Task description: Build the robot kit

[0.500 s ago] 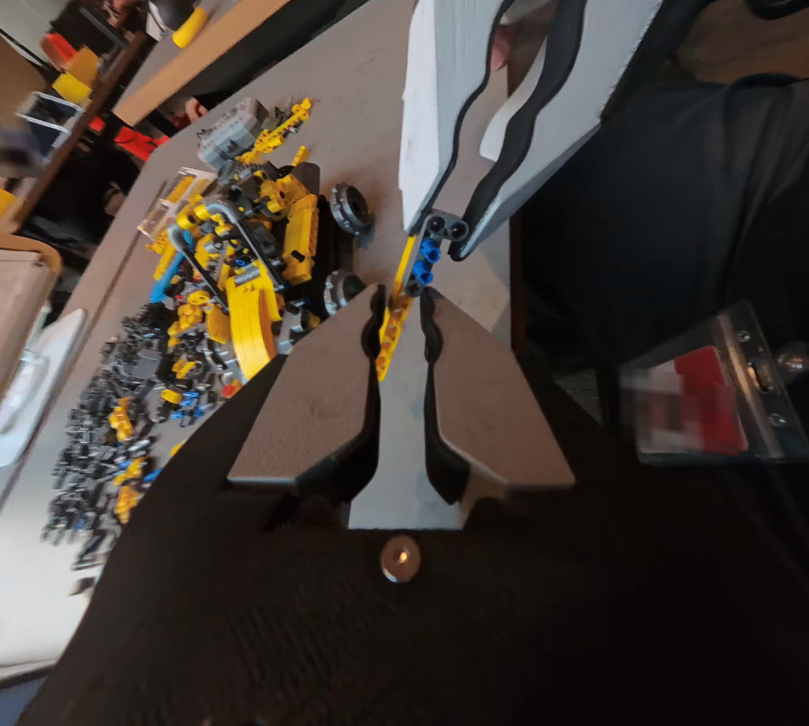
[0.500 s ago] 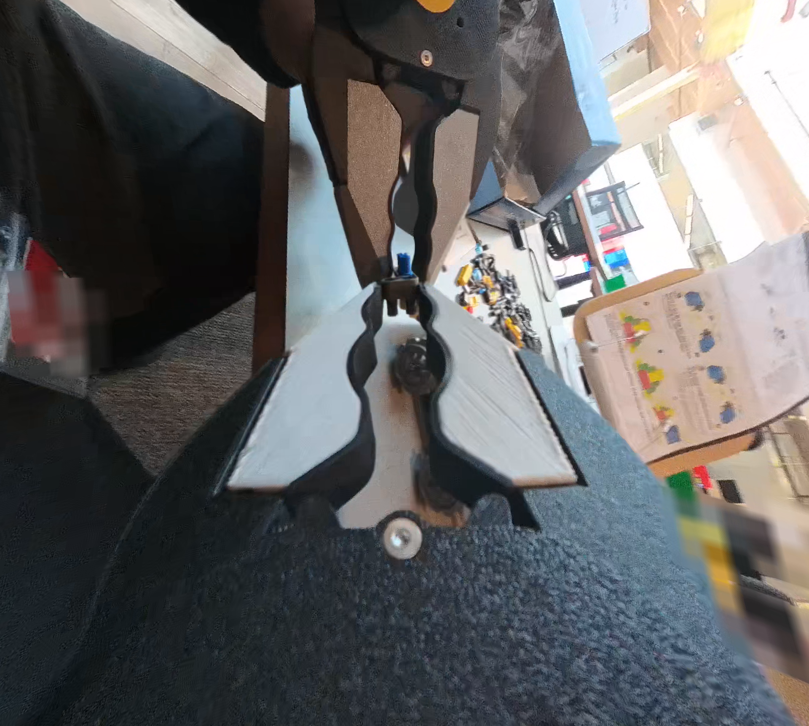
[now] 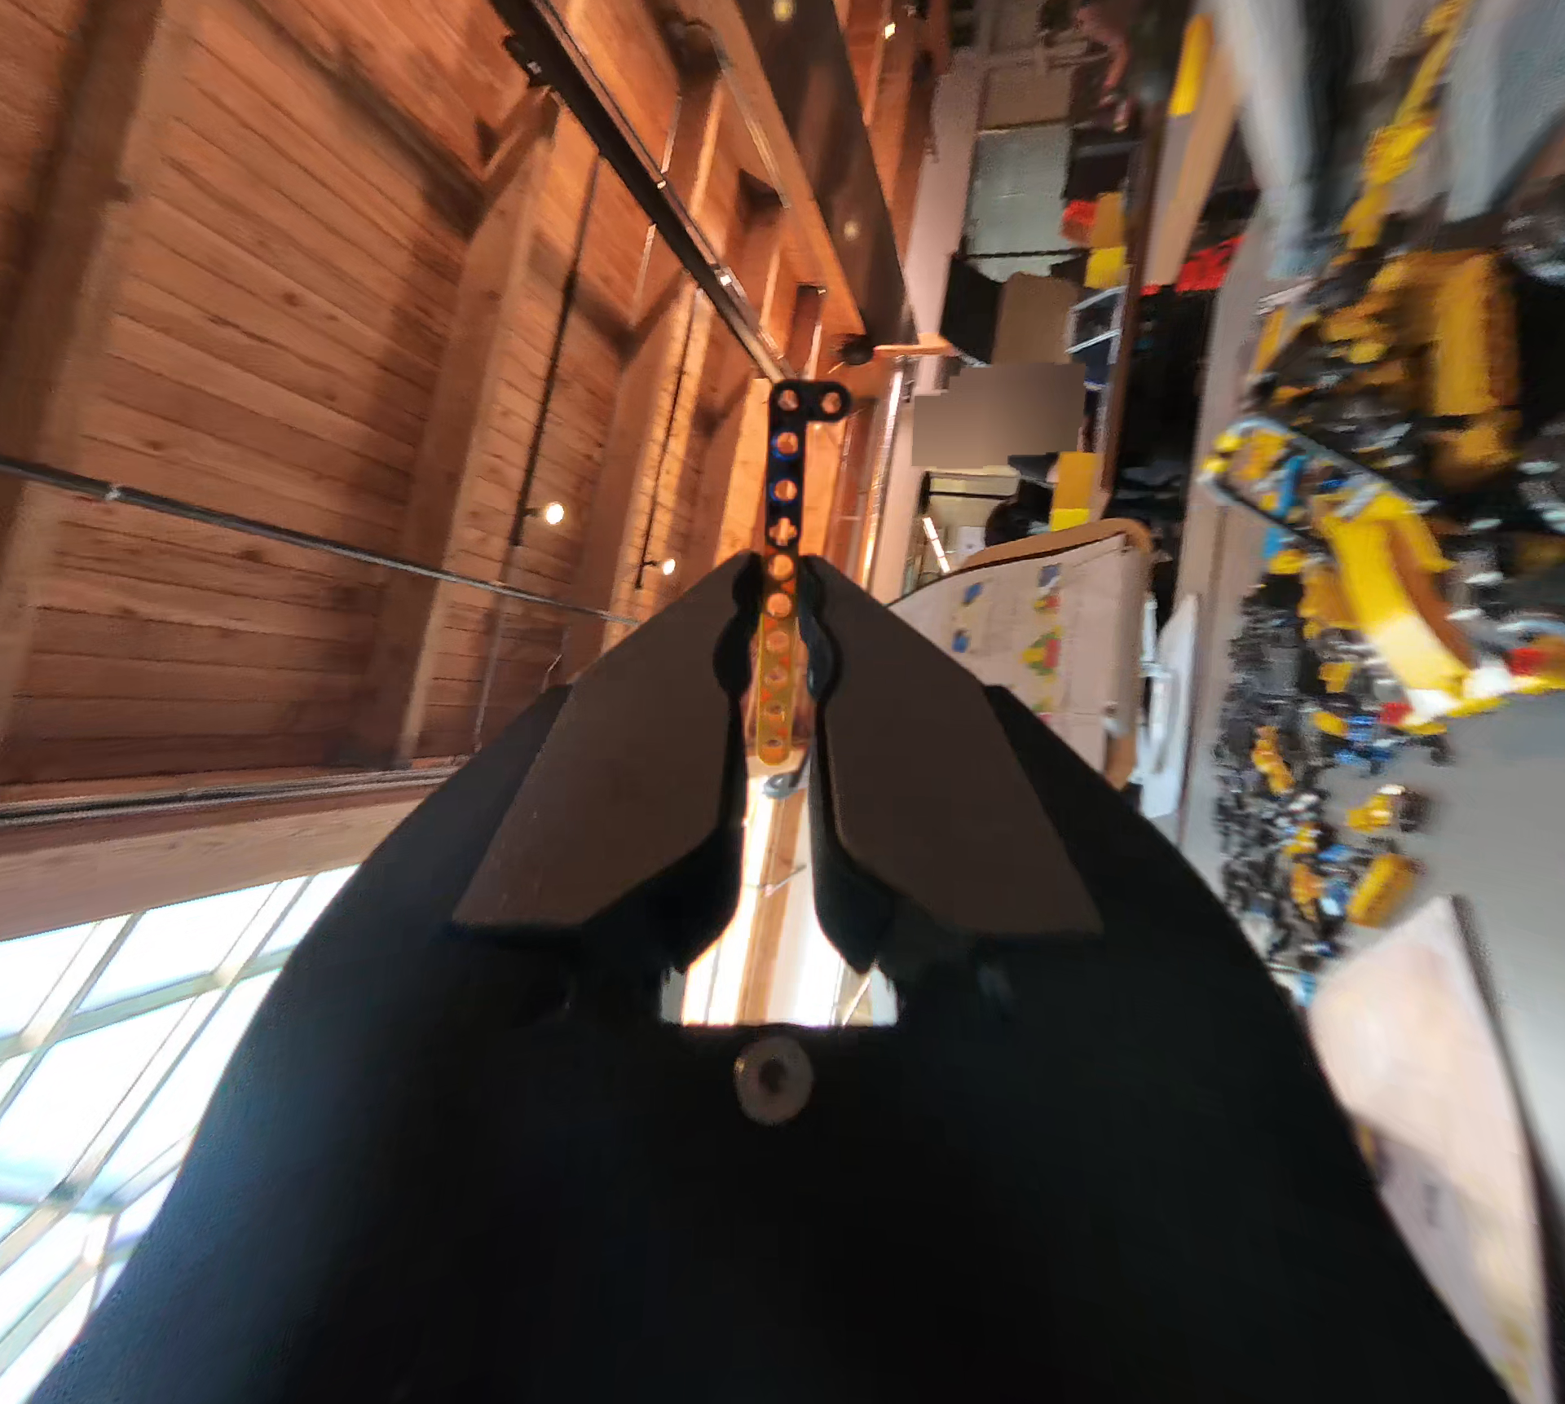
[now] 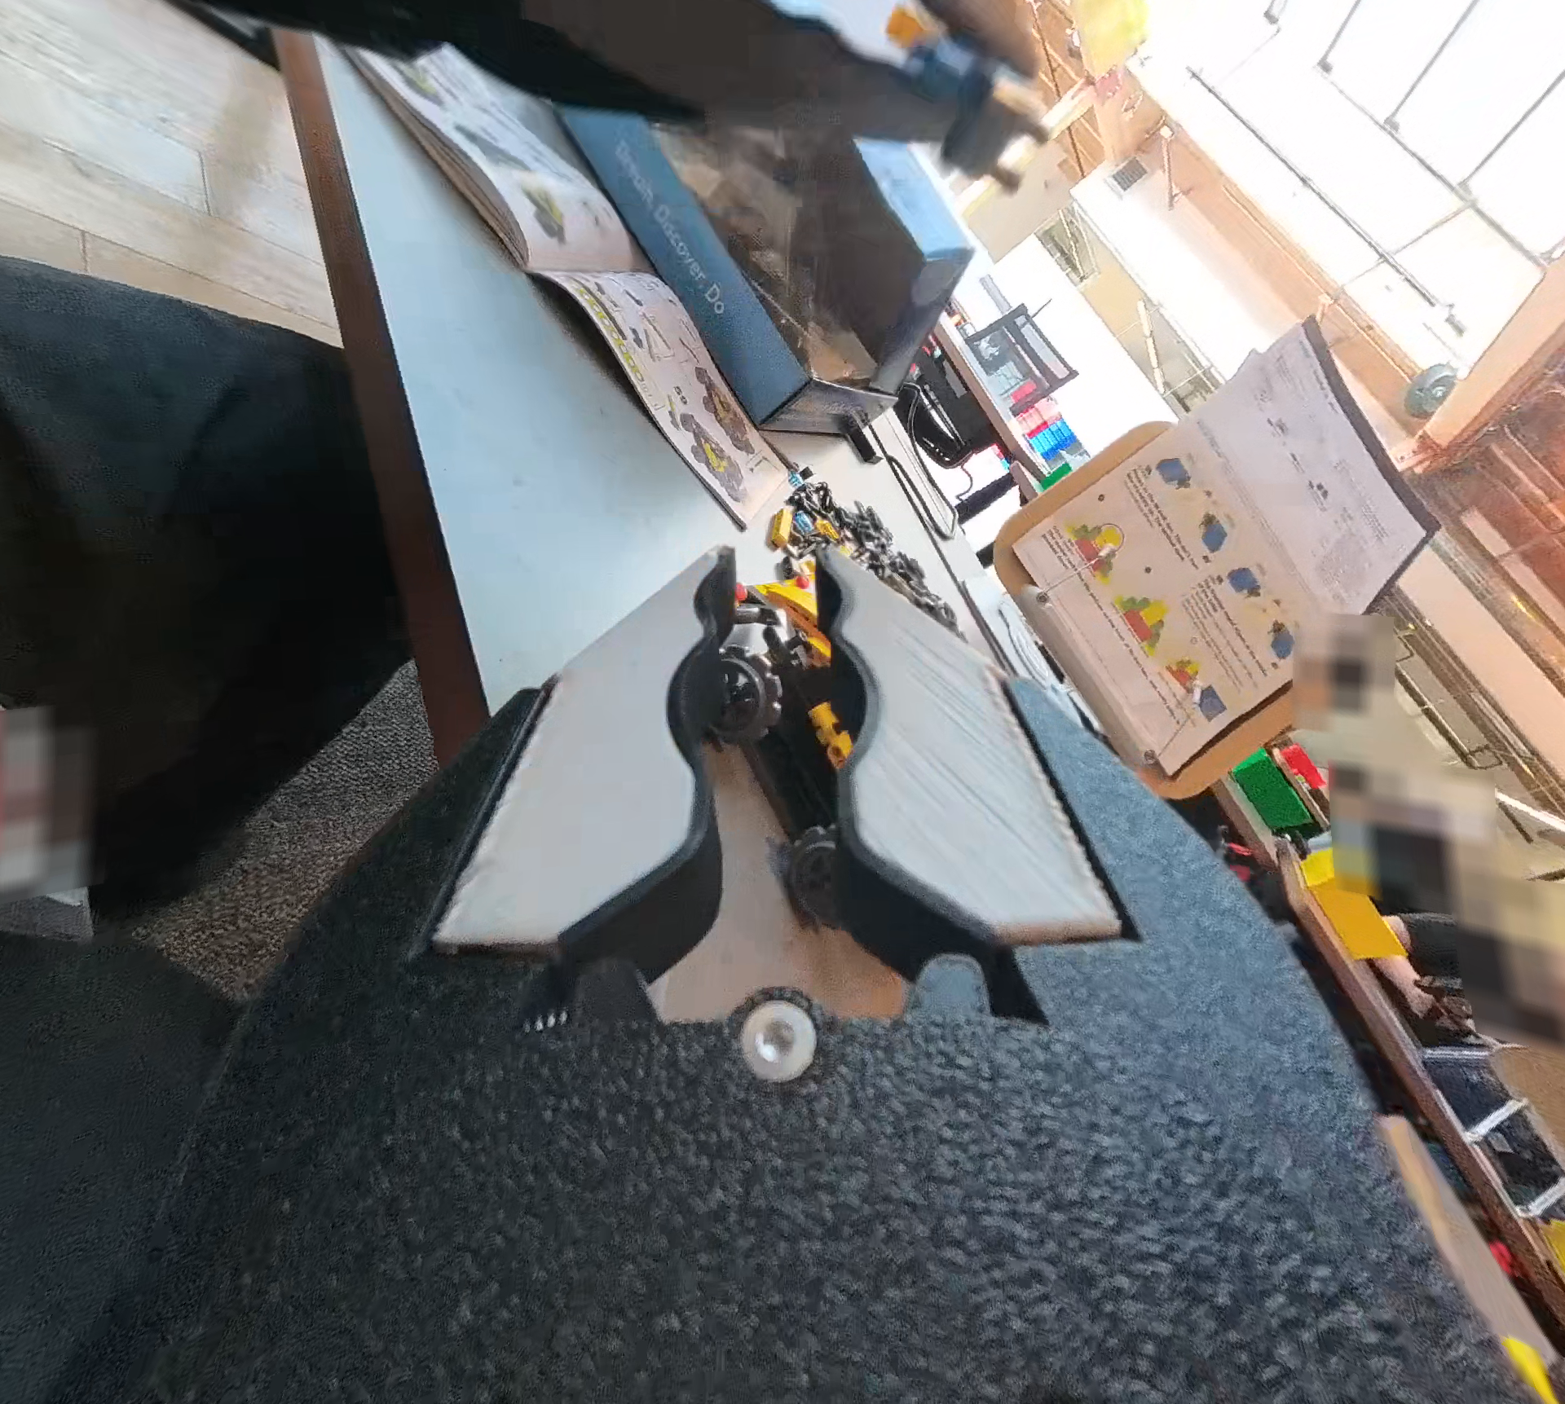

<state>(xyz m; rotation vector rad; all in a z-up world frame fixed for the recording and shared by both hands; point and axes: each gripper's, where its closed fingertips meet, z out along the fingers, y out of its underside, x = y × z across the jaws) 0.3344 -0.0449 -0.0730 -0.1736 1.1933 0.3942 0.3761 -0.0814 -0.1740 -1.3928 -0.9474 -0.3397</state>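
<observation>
My left gripper (image 3: 779, 569) is shut on a thin yellow beam (image 3: 776, 673). A dark L-shaped piece (image 3: 789, 445) is fixed to the beam's far end. The beam is held up in the air, against the wooden ceiling. My right gripper (image 4: 776, 574) is low over the grey table (image 4: 508, 432); its jaws stand a narrow gap apart with nothing between them. Through that gap I see a yellow and black model vehicle (image 4: 792, 656) on the table. The left gripper (image 4: 940, 76) shows blurred at the top of the right wrist view, well above the table.
An open instruction booklet (image 4: 576, 246) and a dark blue box (image 4: 762, 280) lie on the table beyond my right gripper. A pile of small black and yellow parts (image 4: 872, 551) lies past the model. A board with printed sheets (image 4: 1186, 584) stands off the table's far side. One gripper's finger ends stand about 12 cm off the other's.
The left gripper has swung up from the table with the beam and now points at the ceiling. The right gripper has let go of the dark piece, and the two grippers have parted.
</observation>
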